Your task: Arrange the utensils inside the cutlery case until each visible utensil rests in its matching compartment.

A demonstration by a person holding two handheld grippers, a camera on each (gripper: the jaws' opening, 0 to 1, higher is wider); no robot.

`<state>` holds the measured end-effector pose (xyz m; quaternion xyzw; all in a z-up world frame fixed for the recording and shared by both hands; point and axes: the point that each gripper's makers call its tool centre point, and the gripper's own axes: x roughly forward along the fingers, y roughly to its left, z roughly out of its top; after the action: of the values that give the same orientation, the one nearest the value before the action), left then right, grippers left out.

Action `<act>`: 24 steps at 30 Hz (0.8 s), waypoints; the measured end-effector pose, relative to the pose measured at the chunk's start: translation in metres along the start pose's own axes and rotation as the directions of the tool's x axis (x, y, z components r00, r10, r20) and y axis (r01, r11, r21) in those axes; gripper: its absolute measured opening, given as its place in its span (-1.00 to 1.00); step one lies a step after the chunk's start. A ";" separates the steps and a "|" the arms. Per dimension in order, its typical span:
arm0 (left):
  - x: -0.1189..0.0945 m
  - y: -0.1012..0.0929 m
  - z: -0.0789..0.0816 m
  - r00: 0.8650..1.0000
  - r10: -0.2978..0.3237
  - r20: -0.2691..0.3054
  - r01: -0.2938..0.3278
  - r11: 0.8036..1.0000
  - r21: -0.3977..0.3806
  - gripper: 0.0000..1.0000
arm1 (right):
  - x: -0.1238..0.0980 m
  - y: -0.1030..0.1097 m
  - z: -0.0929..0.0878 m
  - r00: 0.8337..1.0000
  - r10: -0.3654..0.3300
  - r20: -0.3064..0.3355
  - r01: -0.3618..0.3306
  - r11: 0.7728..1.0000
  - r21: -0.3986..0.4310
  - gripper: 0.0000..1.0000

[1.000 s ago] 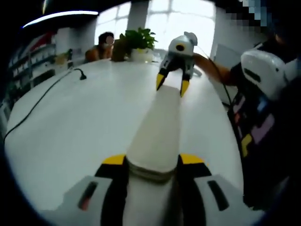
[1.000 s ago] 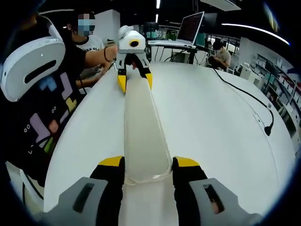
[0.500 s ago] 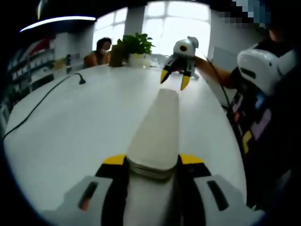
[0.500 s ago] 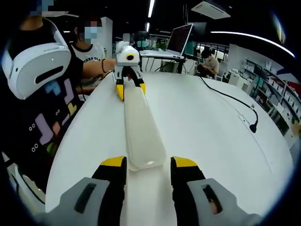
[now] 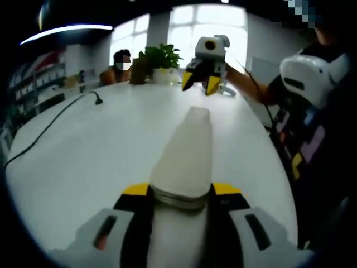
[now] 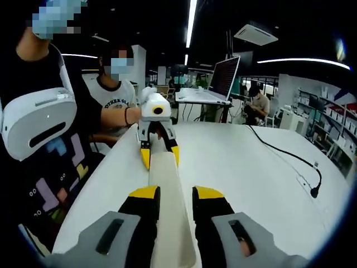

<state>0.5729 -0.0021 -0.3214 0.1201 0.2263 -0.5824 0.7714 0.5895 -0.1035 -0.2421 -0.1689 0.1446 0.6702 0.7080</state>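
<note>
A long, pale, translucent cutlery case [image 5: 187, 151] lies lengthwise on the white table [image 5: 100, 145]. My left gripper [image 5: 181, 190] is shut on its near end, a yellow-tipped jaw on each side. In the right gripper view the left gripper [image 6: 159, 156] clamps the far end of the case [image 6: 164, 178]. My right gripper [image 6: 176, 192] hovers above the other end, its jaws narrowed but still apart, holding nothing. In the left gripper view the right gripper [image 5: 201, 84] hangs in the air above and beyond the case's far end.
A black cable [image 5: 56, 114] crosses the table's left side and, in the right gripper view, the cable [image 6: 290, 159] runs along the right. A potted plant [image 5: 162, 56] and a seated person [image 5: 120, 64] are at the far end. A person [image 6: 39, 117] stands close beside the table.
My right gripper has let go of the case's end, risen above it and narrowed its jaws. The left gripper still holds its end.
</note>
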 end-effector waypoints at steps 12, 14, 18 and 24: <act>0.000 0.001 -0.004 1.000 -0.010 0.023 0.009 0.999 0.032 -0.17 | 0.072 0.029 0.019 0.979 0.102 -0.178 -0.117 0.990 -0.077 -0.61; 0.000 0.002 -0.004 1.000 -0.012 0.025 0.011 0.999 0.039 -0.18 | 0.080 0.029 0.024 0.980 0.121 -0.161 -0.123 0.992 -0.006 -0.61; 0.001 0.002 -0.005 1.000 -0.010 0.022 0.009 0.998 0.062 -0.18 | 0.089 0.023 0.029 0.981 0.112 -0.156 -0.110 0.994 0.016 -0.68; 0.001 0.000 -0.006 1.000 -0.003 0.022 0.001 0.997 0.080 -0.18 | 0.096 0.027 0.020 0.966 0.111 -0.234 -0.118 0.993 -0.015 -0.67</act>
<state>0.5722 0.0001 -0.3271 0.1442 0.1944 -0.5932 0.7678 0.5681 -0.0072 -0.2666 -0.2479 0.2264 0.6876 0.6439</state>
